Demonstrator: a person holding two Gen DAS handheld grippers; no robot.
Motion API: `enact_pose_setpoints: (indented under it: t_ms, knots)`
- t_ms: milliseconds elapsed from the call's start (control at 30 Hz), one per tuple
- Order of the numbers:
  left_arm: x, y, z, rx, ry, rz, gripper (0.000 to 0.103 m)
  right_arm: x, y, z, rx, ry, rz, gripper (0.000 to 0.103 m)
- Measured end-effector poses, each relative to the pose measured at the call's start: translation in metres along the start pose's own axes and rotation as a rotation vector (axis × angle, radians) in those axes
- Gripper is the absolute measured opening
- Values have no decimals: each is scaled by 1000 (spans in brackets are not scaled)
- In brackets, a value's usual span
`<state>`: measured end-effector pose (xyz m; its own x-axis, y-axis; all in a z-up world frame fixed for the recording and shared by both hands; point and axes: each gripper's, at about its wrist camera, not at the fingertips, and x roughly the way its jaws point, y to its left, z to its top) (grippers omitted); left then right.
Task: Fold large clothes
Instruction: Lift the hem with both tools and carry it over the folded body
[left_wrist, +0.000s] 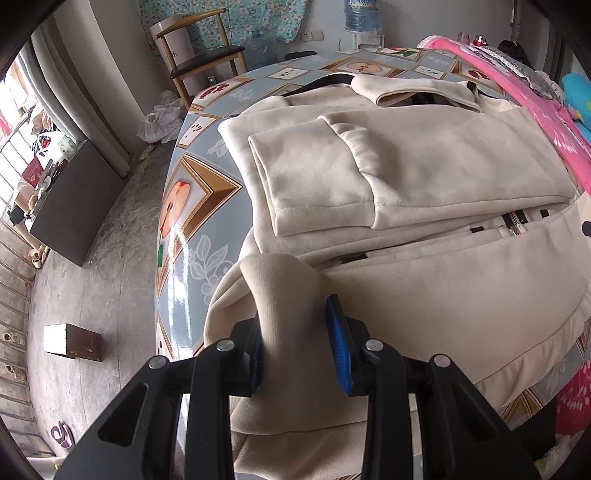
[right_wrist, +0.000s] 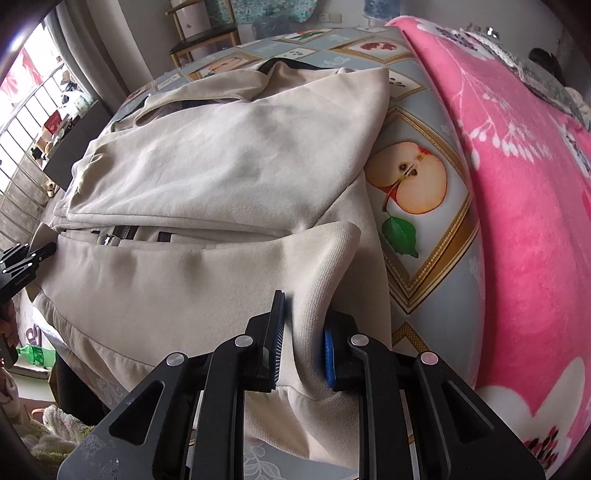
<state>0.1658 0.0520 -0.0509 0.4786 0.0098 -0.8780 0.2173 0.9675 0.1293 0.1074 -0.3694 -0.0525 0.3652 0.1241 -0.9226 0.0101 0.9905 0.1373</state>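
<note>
A large cream zip-up jacket (left_wrist: 424, 158) lies on a table covered with a fruit-print cloth (left_wrist: 192, 206), its sleeves folded across the body. My left gripper (left_wrist: 295, 332) is shut on the ribbed hem corner (left_wrist: 280, 291) at the jacket's near left, pinching a raised ridge of fabric. In the right wrist view the jacket (right_wrist: 229, 166) fills the middle, and my right gripper (right_wrist: 303, 339) is shut on the hem's near right corner (right_wrist: 325, 258), lifted into a fold. The left gripper's black body (right_wrist: 22, 258) shows at that view's left edge.
A pink floral blanket (right_wrist: 517, 184) lies along the table's right side. A wooden chair (left_wrist: 199, 51) stands beyond the far edge, a dark cabinet (left_wrist: 74, 199) and a small box (left_wrist: 72, 341) on the floor to the left. A water jug (left_wrist: 360, 14) stands at the back.
</note>
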Motion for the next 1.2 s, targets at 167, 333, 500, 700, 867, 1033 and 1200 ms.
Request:
enact_pose_setpoints:
  t_ms: [167,333,500,700,867,1033,1200]
  knots:
    - [-1,0,-1,-4,-5,4,30,0,-1,1,19,8,2,18]
    - [0,-1,-1,-6,-6,2,30,1,1,2,20,17,-8,18]
    - [-1,-1,-1,-10,-4,-4,30,3,3,5,21,19,-17,18]
    - [-1,-1,0,-11,-6,-4,30,5,7,6,11,21,-32,20]
    - [-1,-1,0,-11,-14,-4,30,4,13,4,-8,4,-72,17]
    - [-2,-2,-1,11,-31,16,20,-7,18,1,-13,-40,-93,8]
    - [-16,1,-3,7,-81,4,9,-31,20,-3,9,-108,-93,6]
